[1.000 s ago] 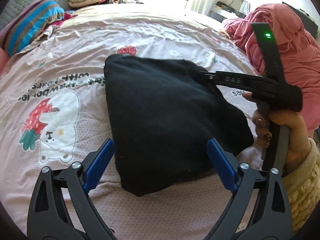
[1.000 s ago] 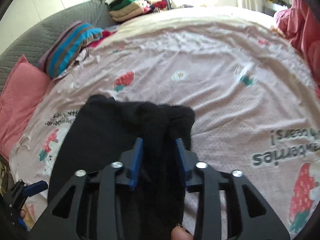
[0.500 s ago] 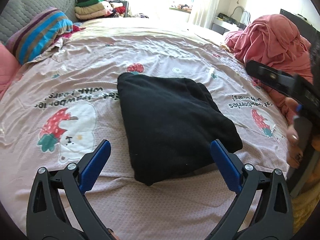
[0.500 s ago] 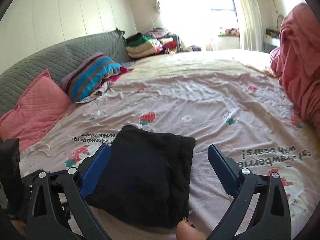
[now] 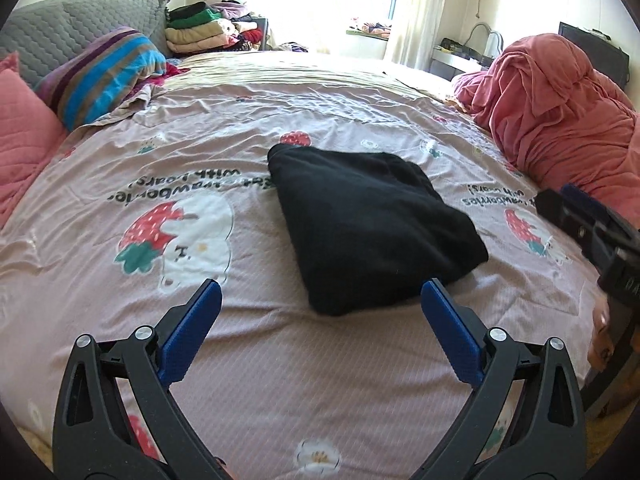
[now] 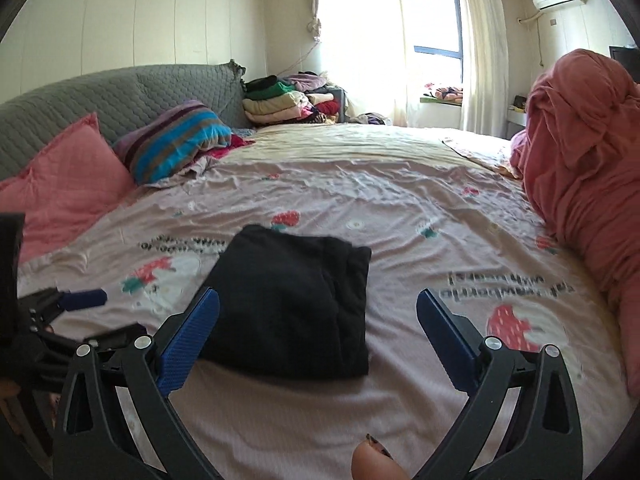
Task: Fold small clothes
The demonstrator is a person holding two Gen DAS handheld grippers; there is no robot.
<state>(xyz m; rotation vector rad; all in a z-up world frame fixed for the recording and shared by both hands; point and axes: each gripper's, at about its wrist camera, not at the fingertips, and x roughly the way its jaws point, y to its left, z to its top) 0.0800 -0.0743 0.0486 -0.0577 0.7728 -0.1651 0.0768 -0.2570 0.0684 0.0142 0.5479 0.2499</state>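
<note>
I judge the black garment [image 5: 372, 224] folded, lying on the bed [image 5: 248, 360] at twelve o'clock; my left tool [image 5: 320, 316] and right tool [image 6: 318, 322] gape apart, empty.

Sunlit window [image 6: 436, 36] behind a pink strawberry-print bed [image 6: 400, 184], grey quilted headboard [image 6: 120, 92].

The folded garment [image 5: 372, 224] in front of me is plain black. My bed sheet [image 5: 320, 112] is dusty pink, printed with red strawberries and dark lettering. My left hand-held gripper [image 5: 320, 328] has blue pads on black arms (my right hand-held gripper [image 6: 318, 330] matches). The pillow [image 6: 176, 140] is striped blue, purple and brown; the heaped blanket [image 6: 580, 168] is coral red.
</note>
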